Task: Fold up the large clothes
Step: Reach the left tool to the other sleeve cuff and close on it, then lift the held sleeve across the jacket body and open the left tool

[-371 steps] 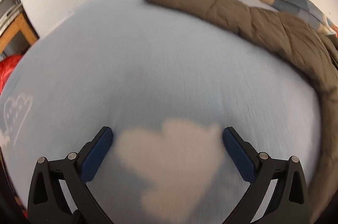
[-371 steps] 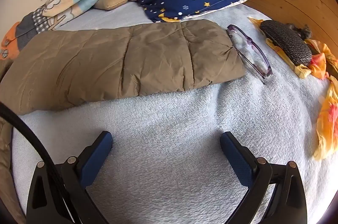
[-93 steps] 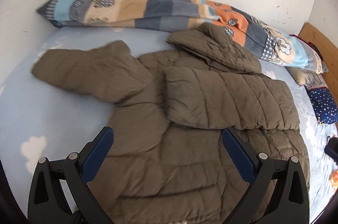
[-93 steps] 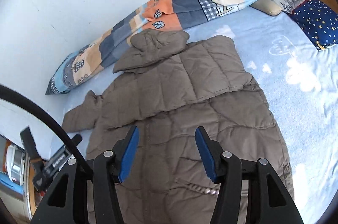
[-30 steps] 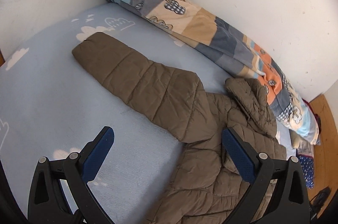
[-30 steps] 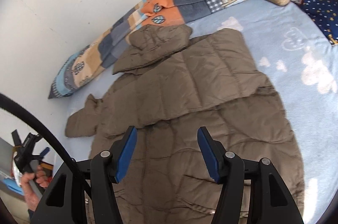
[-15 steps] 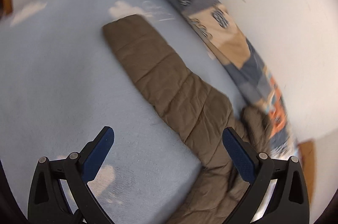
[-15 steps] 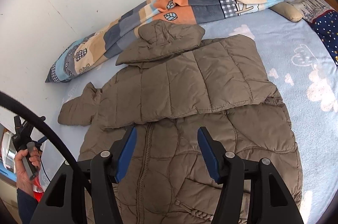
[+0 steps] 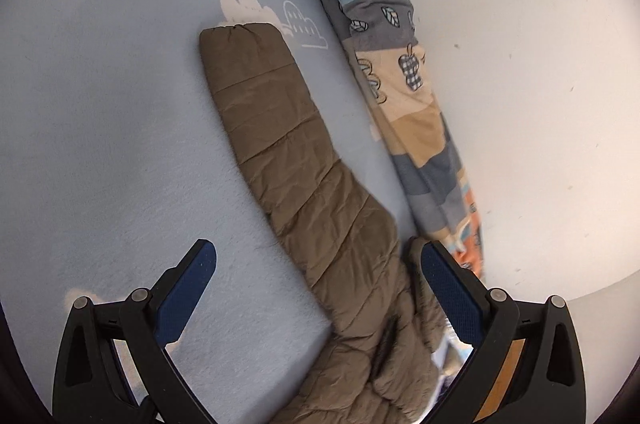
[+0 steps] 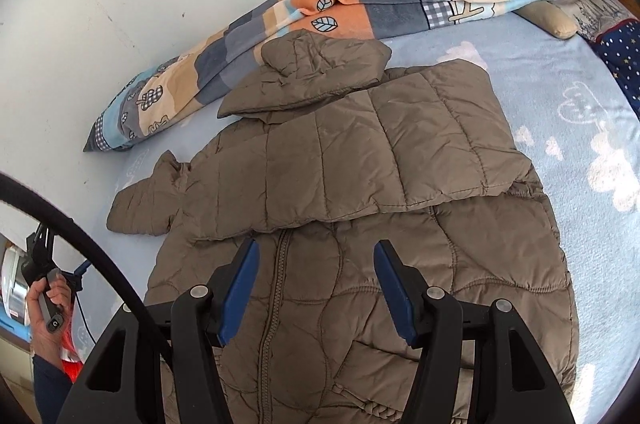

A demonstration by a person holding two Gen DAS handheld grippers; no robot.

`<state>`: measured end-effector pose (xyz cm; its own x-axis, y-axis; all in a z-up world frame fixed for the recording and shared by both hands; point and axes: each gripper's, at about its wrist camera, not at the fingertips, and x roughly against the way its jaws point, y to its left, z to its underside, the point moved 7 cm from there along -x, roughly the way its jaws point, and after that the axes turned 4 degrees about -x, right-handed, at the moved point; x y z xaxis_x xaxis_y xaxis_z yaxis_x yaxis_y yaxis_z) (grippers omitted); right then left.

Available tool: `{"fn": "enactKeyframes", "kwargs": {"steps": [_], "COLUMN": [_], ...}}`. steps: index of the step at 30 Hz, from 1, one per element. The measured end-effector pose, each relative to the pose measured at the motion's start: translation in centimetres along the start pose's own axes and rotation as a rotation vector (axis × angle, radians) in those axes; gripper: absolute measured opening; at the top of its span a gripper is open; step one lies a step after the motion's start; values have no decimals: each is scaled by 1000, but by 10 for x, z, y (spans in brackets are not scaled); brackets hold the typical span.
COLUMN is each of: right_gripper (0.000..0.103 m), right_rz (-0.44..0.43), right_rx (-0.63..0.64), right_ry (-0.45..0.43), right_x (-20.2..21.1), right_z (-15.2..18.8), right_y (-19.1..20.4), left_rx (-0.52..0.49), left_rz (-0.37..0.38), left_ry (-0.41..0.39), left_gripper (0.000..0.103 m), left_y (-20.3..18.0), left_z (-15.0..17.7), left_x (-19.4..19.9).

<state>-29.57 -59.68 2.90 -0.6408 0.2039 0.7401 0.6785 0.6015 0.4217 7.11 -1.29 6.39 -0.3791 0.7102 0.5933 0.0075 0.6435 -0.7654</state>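
Jacket [image 10: 352,224] flat on bed [image 9: 100,143], one sleeve folded in. My left tool [image 9: 316,260] apart over other sleeve [image 9: 280,143]; right tool [image 10: 316,280] apart, empty. Next: clamp cuff, fold across.

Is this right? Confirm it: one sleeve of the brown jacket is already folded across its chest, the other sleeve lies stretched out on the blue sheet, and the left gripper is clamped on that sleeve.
Wrong on the grip. The left gripper is open, its jaws wide apart on either side of the outstretched sleeve, not clamped on it, as the left wrist view shows. The rest stands: the other sleeve lies folded across the brown jacket on the blue sheet.
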Motion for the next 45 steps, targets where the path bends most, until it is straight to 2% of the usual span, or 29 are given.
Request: {"fn": "enactKeyframes", "kwargs": {"steps": [5,8,10,11,13,14,16,19,25,31,32,33,34,35,40,45], "right_gripper": [64,64,64,64,64,64,64,64,64,64,64,64,64,64,64,64], "right_rz": [7,19,18,19,25,30,44,52,55,68,68,72,73,71,58,39], "right_rx": [8,27,28,28,32,38,47,48,55,73,75,77,77,75,62,33], "right_ry": [12,7,7,7,12,18,27,41,59,71,72,70,68,67,61,26], "right_x": [-1,1,3,3,2,1,-2,-8,-20,-32,-33,-33,-33,-33,-31,-16], "right_z": [4,4,4,4,5,6,8,10,12,16,17,17,16,16,14,7], "right_y": [-1,-2,-3,-4,-7,-8,-10,-12,-8,-2,-2,-1,-1,-1,-2,-4], "left_rx": [110,128,124,126,136,132,120,148,160,118,110,96,86,88,50,-38], "left_rz": [46,80,103,118,128,120,54,25,42,20,11,-3,-16,2,41,79], "left_ry": [-15,-15,-16,-11,8,11,-13,-33,-87,-188,-196,-204,-202,-185,-189,-213], "left_gripper": [102,100,90,80,79,76,74,74,74,74,70,47,32,17,16,16], "left_y": [28,38,44,48,54,58,68,86,99,94,93,92,92,93,81,38], "left_z": [-28,-48,-61,-69,-80,-87,-98,-112,-131,-140,-140,-140,-140,-139,-139,-133], "left_x": [-11,-24,-36,-44,-60,-67,-72,-80,-98,-110,-110,-109,-109,-110,-91,-54]}}
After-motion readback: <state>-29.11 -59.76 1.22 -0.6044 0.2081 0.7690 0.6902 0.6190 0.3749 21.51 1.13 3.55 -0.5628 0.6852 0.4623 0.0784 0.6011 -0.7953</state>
